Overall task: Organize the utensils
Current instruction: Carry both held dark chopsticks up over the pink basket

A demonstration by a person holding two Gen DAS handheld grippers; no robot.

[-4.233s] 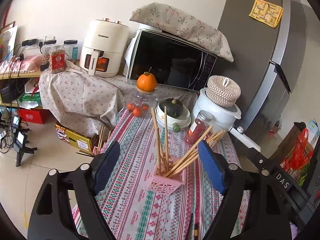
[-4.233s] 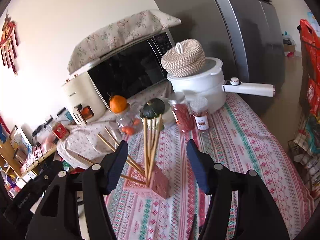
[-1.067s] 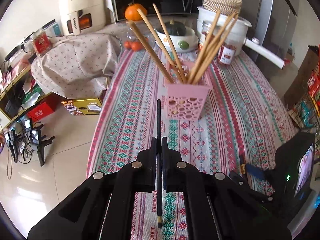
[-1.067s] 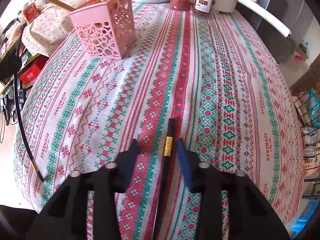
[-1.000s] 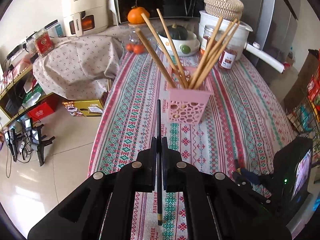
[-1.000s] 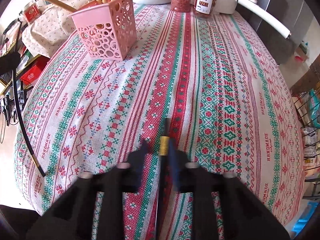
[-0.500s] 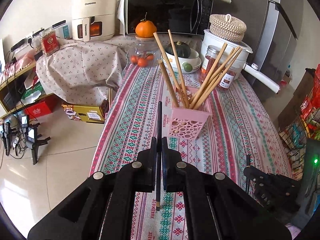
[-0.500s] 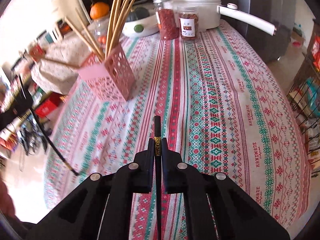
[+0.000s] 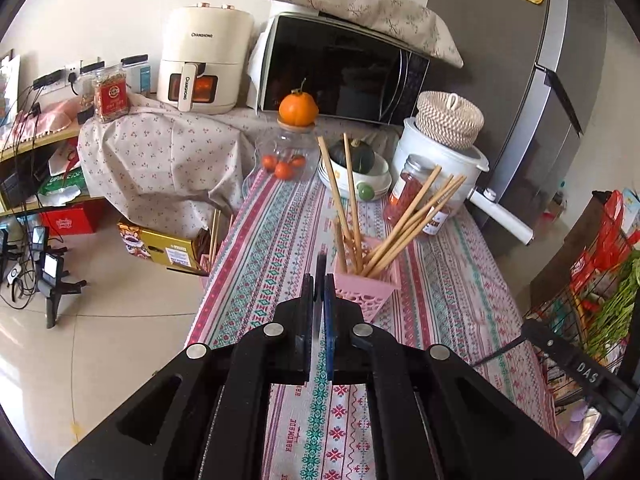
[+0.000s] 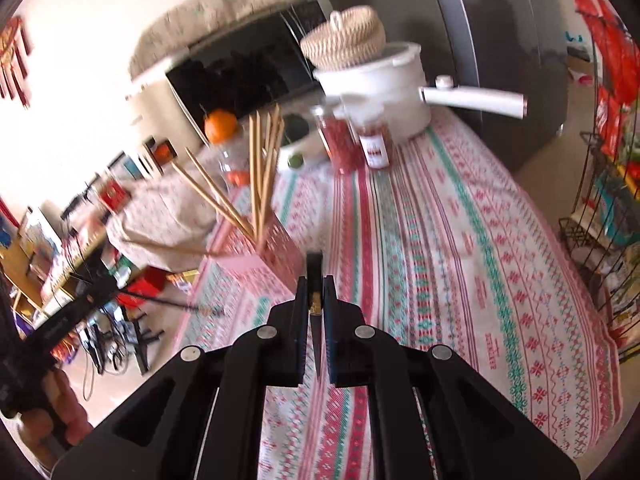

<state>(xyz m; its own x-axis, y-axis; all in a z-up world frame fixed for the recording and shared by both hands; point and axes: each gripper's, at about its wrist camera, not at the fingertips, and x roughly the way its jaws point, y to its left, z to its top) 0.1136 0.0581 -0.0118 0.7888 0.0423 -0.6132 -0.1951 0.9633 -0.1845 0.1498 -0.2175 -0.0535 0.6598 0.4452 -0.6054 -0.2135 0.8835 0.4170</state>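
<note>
**Two black chopsticks pinched above the bench**

The left hand-held gripper point(image 9: 319, 280) pinches a black chopstick point(image 9: 320, 266); the pink holder point(image 9: 370, 294) stands just ahead, to its right. The right hand-held gripper point(image 10: 316, 284) pinches another black chopstick point(image 10: 314, 268), holder ahead-left.

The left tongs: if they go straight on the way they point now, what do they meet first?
Most likely the pink holder with the wooden chopsticks. The left tongs, shut on a black chopstick, point just left of it, so its tip may pass beside the holder; depth is unclear.
</note>
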